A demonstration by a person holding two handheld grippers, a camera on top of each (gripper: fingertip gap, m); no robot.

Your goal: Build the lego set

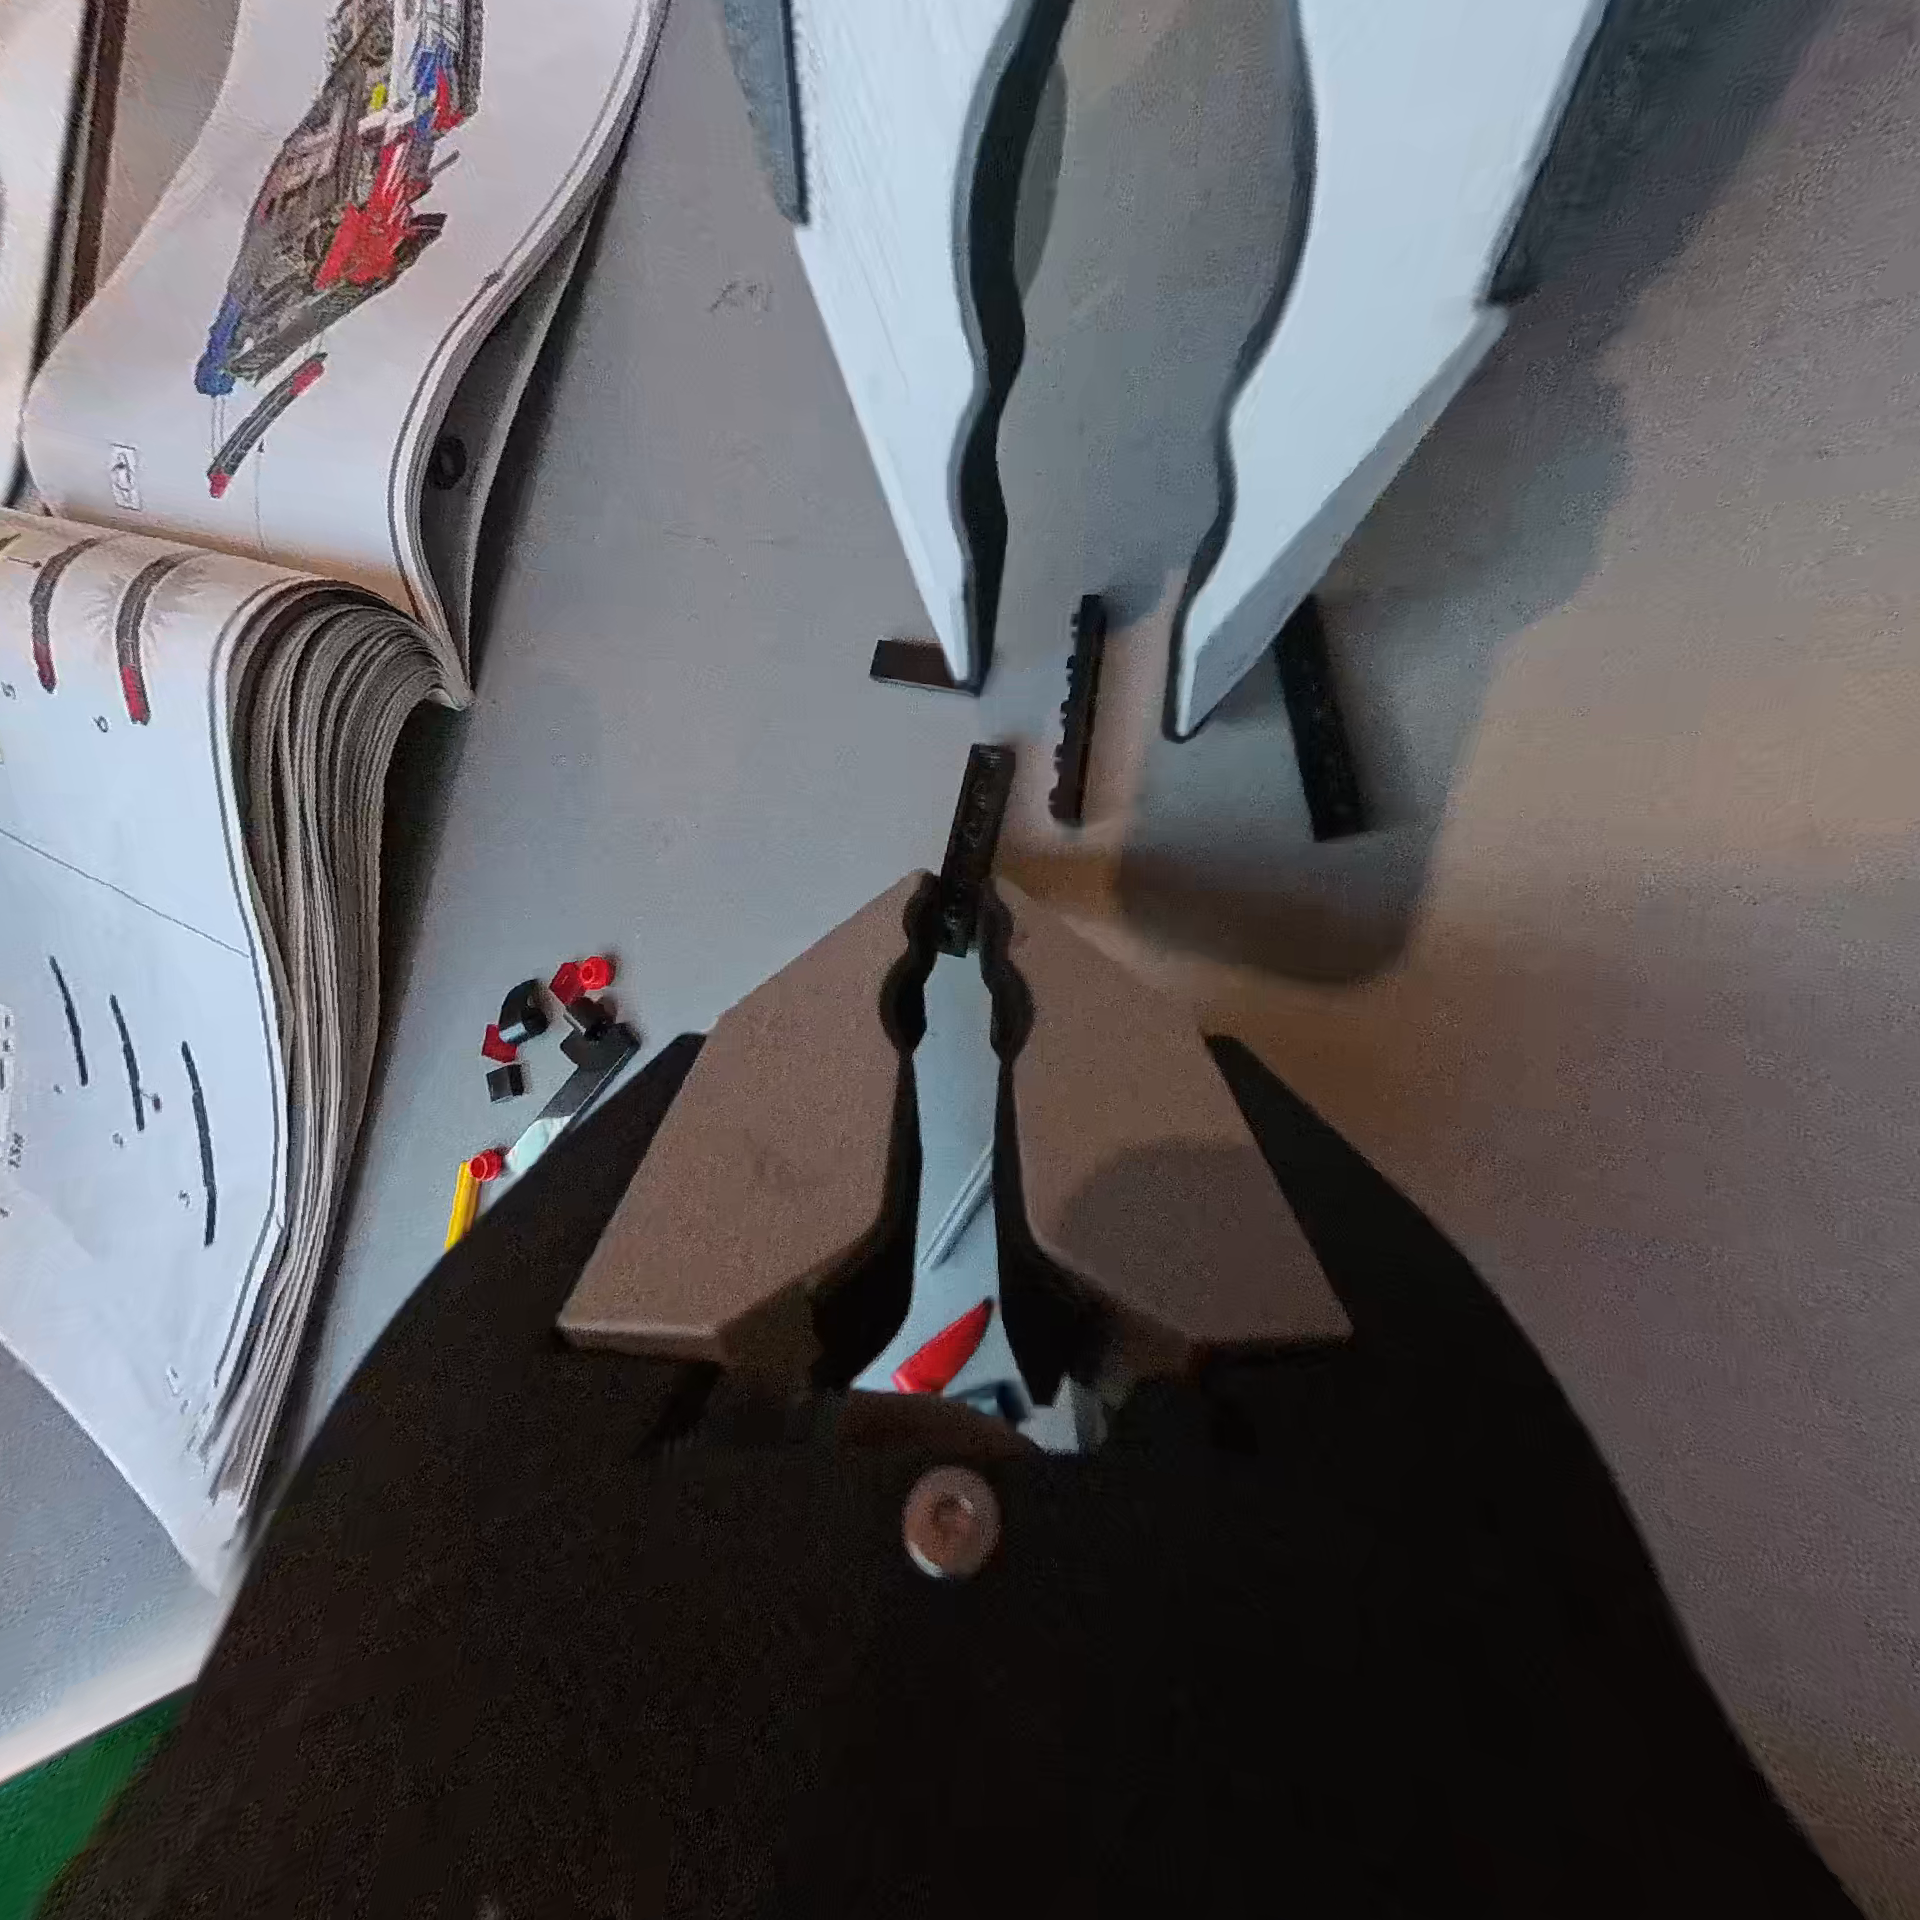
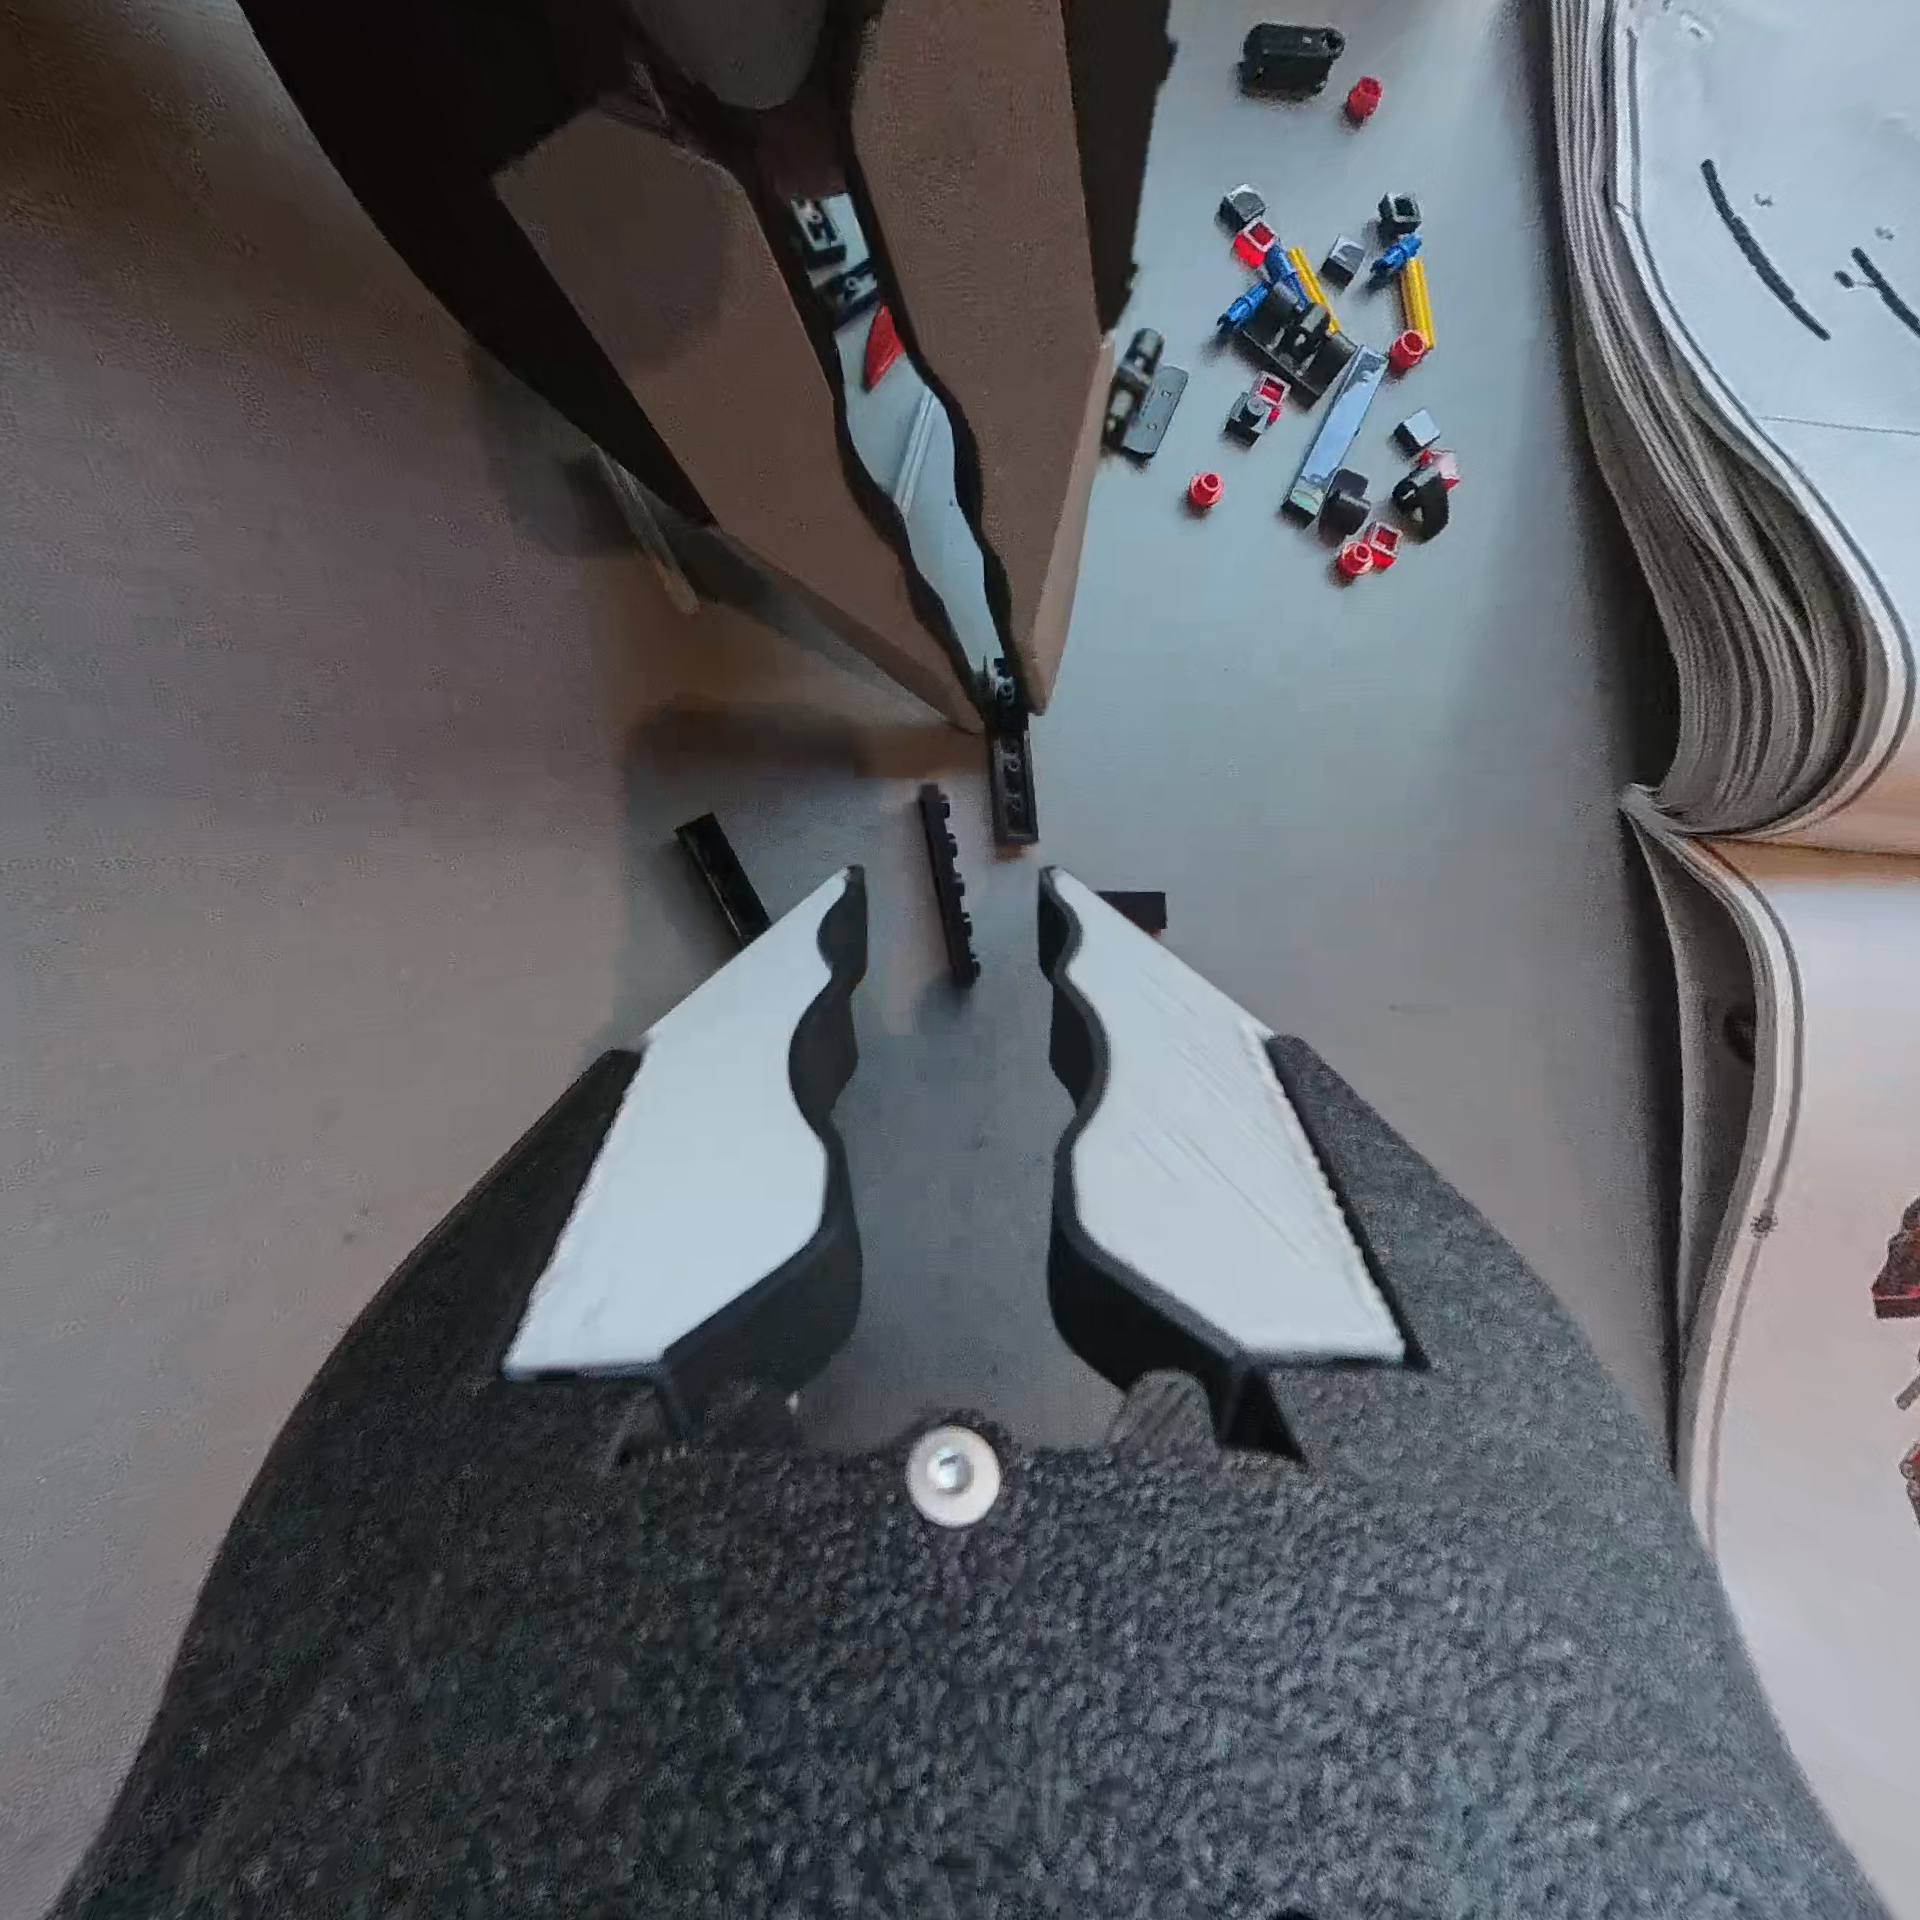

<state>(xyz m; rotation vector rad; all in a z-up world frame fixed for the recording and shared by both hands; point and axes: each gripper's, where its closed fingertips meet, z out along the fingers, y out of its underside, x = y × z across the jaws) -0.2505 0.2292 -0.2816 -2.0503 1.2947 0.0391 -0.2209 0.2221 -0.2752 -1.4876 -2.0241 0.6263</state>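
Black plate [image 1: 975,844], narrow w/ studs, is pinched at one end in the left gripper [image 1: 964,925], jaws closed on it, its long axis running straight out from the tips toward the right gripper [image 2: 951,883]. Right jaws stand wide, holding nothing, straddling a second black studded strip [image 2: 950,883] lying on the grey worktop [image 2: 1299,748], long axis roughly parallel to the held plate and just beside its free end. Right gripper is nearer that strip, so prob. it takes it next. Another black bar [image 2: 720,876] lies just outside the right tips. Loose pieces [image 2: 1320,343] and instruction booklet [image 2: 1766,623] sit toward one worktop edge.
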